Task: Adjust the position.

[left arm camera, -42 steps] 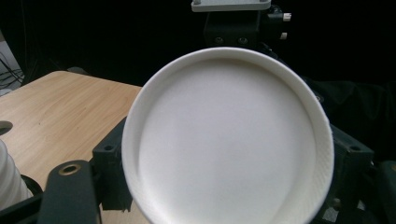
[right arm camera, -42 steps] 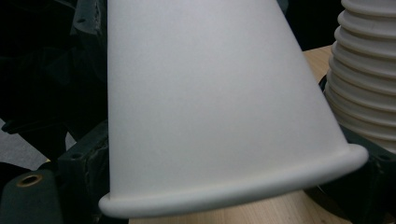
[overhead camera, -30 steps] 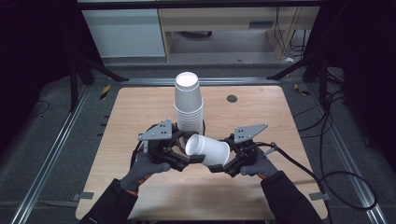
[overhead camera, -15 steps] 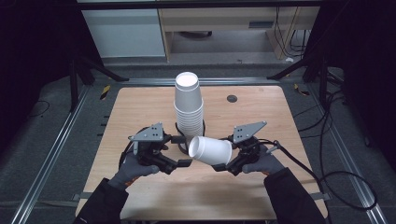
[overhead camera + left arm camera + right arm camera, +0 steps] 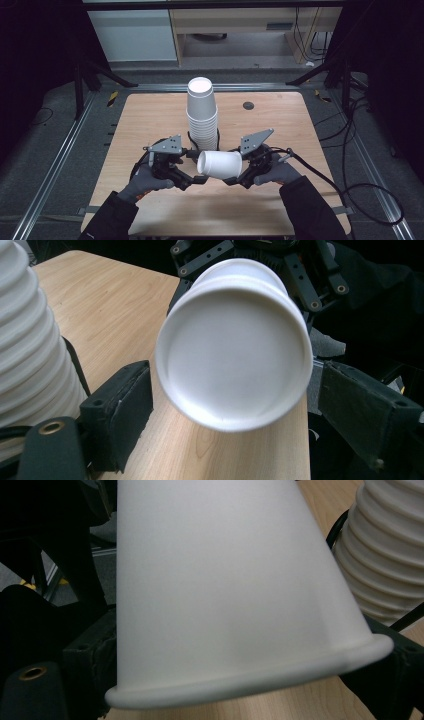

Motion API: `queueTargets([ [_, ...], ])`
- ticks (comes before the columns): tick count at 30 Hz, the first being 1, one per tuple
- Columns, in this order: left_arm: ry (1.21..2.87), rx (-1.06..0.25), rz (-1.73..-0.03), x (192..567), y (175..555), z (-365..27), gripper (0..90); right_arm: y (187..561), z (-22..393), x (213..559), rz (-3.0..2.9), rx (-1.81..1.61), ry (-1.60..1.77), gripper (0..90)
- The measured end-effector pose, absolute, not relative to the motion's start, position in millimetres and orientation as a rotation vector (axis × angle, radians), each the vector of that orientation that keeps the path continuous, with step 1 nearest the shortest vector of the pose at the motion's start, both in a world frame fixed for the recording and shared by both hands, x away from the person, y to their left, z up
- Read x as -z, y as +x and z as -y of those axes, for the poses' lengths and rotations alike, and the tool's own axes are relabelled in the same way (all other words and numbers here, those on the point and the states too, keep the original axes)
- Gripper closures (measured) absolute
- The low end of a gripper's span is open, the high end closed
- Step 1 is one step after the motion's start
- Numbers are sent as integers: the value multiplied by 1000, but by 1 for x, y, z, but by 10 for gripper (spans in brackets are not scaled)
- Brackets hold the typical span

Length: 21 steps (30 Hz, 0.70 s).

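While we hold the cup (image 5: 220,164) sideways above the bench's (image 5: 150,115) near middle, our right tool (image 5: 235,179) clamps its rim end; its base faces our left tool (image 5: 192,176), spread open alongside, in front of the stack (image 5: 202,117).

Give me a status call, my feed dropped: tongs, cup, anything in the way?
Right tongs shut on the single cup, held sideways at its rim end. Left tongs open around its base. Cup stack upright just behind; table otherwise bare.

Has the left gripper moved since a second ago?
Yes. The left gripper dipped left, away from the cup stack, then came back right; its open jaws now flank the sideways cup's base.
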<state>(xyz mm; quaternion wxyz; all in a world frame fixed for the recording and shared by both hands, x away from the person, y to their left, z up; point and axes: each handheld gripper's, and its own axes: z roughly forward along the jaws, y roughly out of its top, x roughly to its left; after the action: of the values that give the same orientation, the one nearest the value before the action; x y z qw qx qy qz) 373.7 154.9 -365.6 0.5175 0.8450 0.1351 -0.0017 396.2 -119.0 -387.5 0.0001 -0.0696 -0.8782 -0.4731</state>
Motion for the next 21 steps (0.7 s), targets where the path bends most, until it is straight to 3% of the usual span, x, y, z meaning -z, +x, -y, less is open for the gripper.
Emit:
queueTargets([
  [21, 2118, 63, -309, 371, 386, -126, 201, 397, 114, 393, 2778, 1429, -198, 106],
])
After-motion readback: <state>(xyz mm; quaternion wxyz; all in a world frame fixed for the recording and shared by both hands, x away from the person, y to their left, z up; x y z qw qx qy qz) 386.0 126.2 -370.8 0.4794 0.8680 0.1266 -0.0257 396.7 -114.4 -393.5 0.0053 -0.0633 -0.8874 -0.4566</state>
